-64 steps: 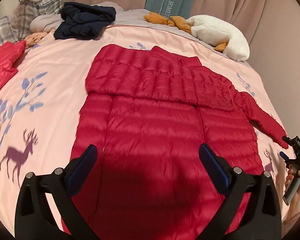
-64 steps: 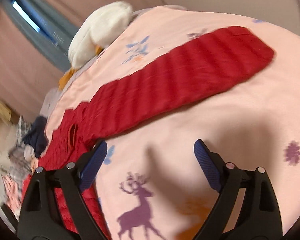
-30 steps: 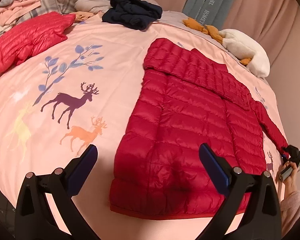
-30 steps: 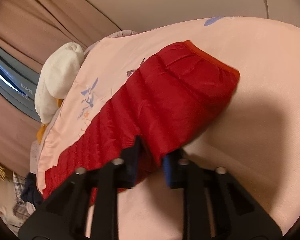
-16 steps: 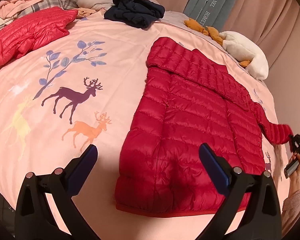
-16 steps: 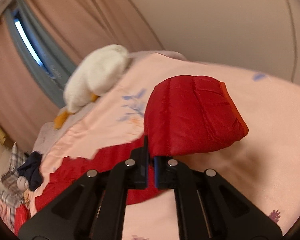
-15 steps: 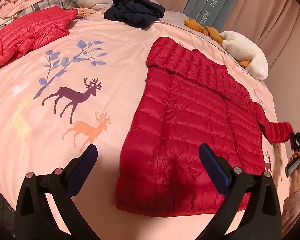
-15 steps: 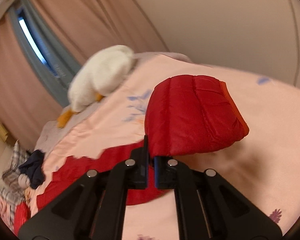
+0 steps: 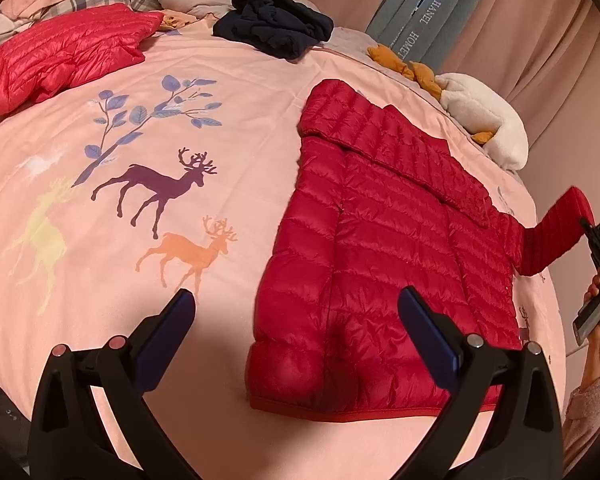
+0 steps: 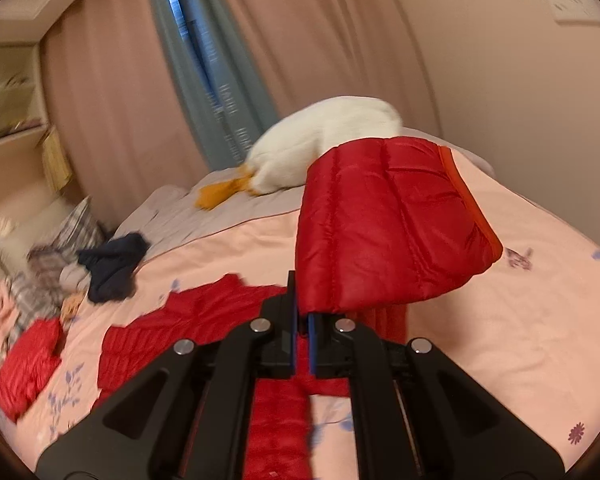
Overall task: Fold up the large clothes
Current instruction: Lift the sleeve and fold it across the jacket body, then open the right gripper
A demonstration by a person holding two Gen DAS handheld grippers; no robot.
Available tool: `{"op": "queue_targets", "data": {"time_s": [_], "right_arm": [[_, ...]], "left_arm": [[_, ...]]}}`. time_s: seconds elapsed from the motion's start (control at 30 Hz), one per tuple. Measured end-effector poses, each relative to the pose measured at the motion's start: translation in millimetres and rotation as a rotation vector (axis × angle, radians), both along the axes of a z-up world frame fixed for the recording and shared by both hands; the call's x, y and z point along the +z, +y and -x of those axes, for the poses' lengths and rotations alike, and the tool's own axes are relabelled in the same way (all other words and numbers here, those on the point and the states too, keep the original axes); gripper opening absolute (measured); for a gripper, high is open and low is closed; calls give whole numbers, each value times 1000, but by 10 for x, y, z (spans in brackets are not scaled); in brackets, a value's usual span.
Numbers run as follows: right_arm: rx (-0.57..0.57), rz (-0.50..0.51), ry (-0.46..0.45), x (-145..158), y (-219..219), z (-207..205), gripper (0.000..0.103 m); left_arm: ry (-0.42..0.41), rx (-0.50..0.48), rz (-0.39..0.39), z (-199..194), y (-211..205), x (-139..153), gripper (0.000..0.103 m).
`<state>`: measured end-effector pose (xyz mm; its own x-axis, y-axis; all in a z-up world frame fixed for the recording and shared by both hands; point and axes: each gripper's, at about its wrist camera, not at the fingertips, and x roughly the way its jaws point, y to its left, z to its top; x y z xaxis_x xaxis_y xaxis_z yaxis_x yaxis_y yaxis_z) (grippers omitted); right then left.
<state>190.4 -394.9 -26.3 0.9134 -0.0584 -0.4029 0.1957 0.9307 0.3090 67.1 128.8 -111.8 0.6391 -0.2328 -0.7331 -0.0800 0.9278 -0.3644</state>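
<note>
Item: red puffer jacket, laid flat on the pink bedspread, hem toward the person, collar toward the far edge. One sleeve already lies folded across the upper body. The other sleeve is off the bed, its cuff in the air.

Right gripper: jaws pinched nearly together on the sleeve a little way back from the cuff; the free end flops over to one side. From the left camera the same sleeve rises at a slant off the jacket's far side.

Left gripper: jaws spread wide, holding nothing, poised over the hem corner.

Also on the bed: a second red jacket, a dark blue bundle, a white plush duck, all well apart from the work.

Step in hand, as I judge it: carrying the sleeve across the body.

Handling notes:
- Slippery, puffy shell; keep the pinch firm until the sleeve is down.
- Lift high enough that the cuff clears the body without dragging it.
- Lay it parallel to the first sleeve, cuff inside the outline.
- The free gripper could press the hem so the body stays square.
- Release only once the sleeve lies flat; trapped air may spring it back.
</note>
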Motion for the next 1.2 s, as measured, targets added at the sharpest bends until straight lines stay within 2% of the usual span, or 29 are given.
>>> {"op": "queue_targets", "data": {"time_s": [0.27, 0.47, 0.87, 1.2], "right_arm": [[189, 136, 31, 91, 868, -56, 3], [282, 218, 67, 38, 1379, -71, 3], [382, 291, 153, -231, 2126, -352, 3], [455, 360, 227, -505, 2659, -567, 3]], "left_arm": [[-17, -15, 33, 57, 67, 26, 102], [-24, -18, 52, 96, 127, 13, 102], [-29, -19, 102, 117, 273, -33, 102], [-58, -32, 119, -30, 325, 18, 102]]}}
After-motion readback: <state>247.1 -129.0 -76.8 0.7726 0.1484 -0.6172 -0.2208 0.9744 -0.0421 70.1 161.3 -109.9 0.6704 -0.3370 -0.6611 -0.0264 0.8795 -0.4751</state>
